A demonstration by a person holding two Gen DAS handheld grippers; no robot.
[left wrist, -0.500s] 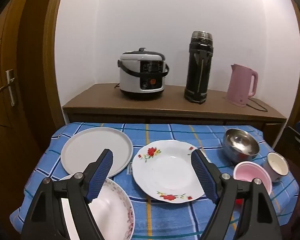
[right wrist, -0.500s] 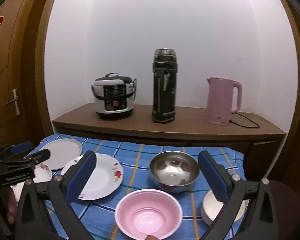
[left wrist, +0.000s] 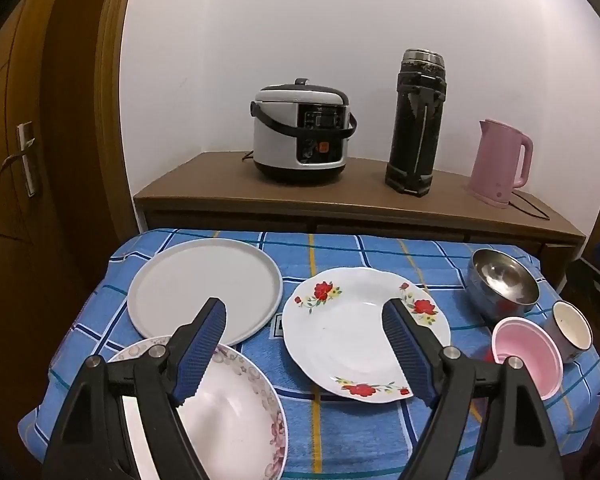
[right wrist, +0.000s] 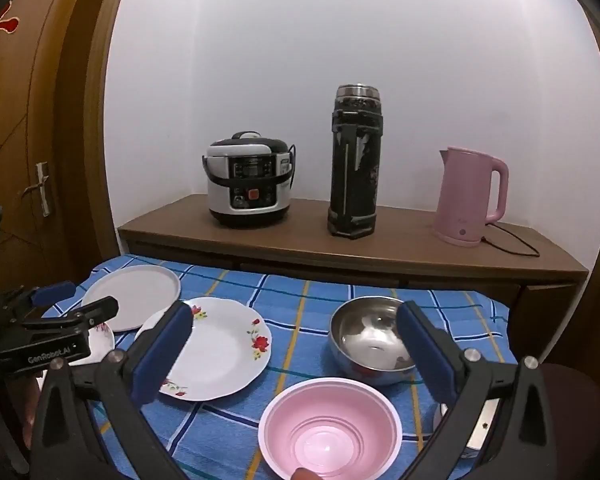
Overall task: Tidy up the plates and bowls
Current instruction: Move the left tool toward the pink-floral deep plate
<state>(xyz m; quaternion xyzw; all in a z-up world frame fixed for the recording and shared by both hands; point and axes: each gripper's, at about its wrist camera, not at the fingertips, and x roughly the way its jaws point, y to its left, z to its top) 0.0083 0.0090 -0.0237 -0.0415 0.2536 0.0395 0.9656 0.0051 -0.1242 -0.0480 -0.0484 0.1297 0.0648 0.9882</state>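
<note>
On the blue checked tablecloth (left wrist: 340, 420) lie a plain white plate (left wrist: 204, 284), a red-flowered plate (left wrist: 340, 332) and, nearest me on the left, a pink-patterned bowl (left wrist: 236, 420). To the right stand a steel bowl (left wrist: 504, 280), a pink bowl (left wrist: 528, 352) and a white-lined cup (left wrist: 572, 328). My left gripper (left wrist: 306, 344) hangs open above the patterned bowl and the flowered plate, holding nothing. My right gripper (right wrist: 294, 320) is open and empty too, above the pink bowl (right wrist: 330, 428) and beside the steel bowl (right wrist: 368, 340). The left gripper (right wrist: 84, 298) shows at that view's left edge.
Behind the table a wooden sideboard (left wrist: 360, 204) carries a rice cooker (left wrist: 300, 132), a black thermos (left wrist: 416, 120) and a pink kettle (left wrist: 500, 160) with its cord. A wooden door (left wrist: 28, 160) stands at the left. A fingertip (right wrist: 300, 474) shows at the bottom edge.
Both views have drifted slightly, so the dishes sit a little further right in each picture. No dish has moved and both grippers stay open.
</note>
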